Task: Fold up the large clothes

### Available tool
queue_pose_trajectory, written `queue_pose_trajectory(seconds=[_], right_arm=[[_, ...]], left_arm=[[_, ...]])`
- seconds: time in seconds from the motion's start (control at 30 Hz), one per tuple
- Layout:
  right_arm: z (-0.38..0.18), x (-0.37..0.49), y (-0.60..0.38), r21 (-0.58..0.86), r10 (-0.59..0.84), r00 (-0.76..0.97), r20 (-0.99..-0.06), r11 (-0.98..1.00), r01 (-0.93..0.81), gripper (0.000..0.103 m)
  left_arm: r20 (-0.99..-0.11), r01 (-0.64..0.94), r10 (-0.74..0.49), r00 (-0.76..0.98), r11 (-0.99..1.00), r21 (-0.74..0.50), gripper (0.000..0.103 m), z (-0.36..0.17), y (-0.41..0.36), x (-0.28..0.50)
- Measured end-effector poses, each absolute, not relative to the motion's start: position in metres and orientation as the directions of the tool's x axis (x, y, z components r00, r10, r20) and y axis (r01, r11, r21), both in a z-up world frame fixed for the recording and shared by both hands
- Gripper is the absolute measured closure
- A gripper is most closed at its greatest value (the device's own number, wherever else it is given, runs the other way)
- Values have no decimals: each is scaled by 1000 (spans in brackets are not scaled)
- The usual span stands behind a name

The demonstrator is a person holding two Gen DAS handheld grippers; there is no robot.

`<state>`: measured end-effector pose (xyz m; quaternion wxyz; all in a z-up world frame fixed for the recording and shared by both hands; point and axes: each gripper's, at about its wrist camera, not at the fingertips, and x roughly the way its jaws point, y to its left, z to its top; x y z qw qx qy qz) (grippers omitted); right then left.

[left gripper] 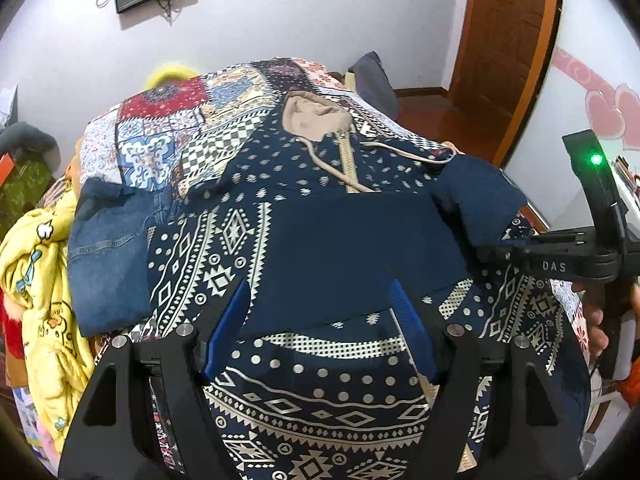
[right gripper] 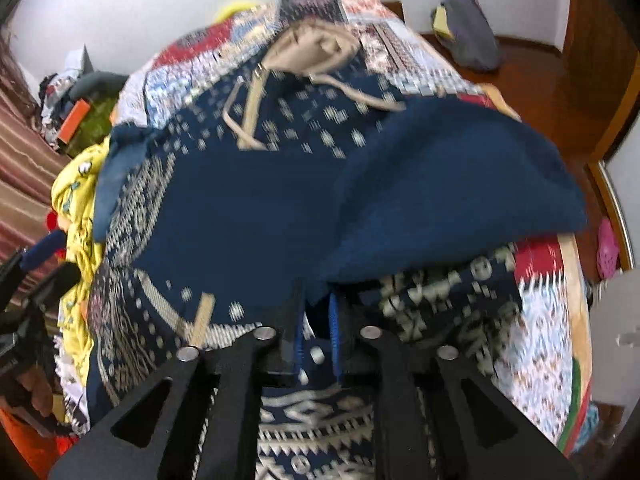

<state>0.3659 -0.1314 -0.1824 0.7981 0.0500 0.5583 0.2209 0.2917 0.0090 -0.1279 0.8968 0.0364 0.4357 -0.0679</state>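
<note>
right claw point(right gripper: 316, 316) | narrow gap | over patterned navy hoodie point(right gripper: 248, 216) | on patchwork bedspread point(right gripper: 536, 344)

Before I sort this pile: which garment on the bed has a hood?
The navy patterned hoodie spread in the middle, with its beige-lined hood, zip and drawcords. The folded denim jeans beside it have none.

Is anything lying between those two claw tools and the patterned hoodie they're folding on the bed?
Nothing visible. The left gripper hangs open directly over the hoodie; the right gripper is right at its folded navy sleeve. Folded jeans lie beside it.
</note>
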Motion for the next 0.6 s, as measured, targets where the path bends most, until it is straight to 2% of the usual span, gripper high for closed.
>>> queue_pose_trajectory(seconds=[0.1, 0.13, 0.6], right_arm=[[-179, 360, -151, 324, 399, 277, -874, 904, -280, 68], [-176, 358, -157, 316, 391, 293, -872, 908, -274, 67], [-114, 332, -269, 127, 167, 599, -783, 986, -108, 60]], left_arm=[[-781, 186, -106, 615, 982, 13, 31, -123, -5, 293], [-778, 198, -112, 618, 980, 16, 31, -120, -11, 293], [-761, 451, -266, 591, 892, 39, 31, -95, -139, 332]])
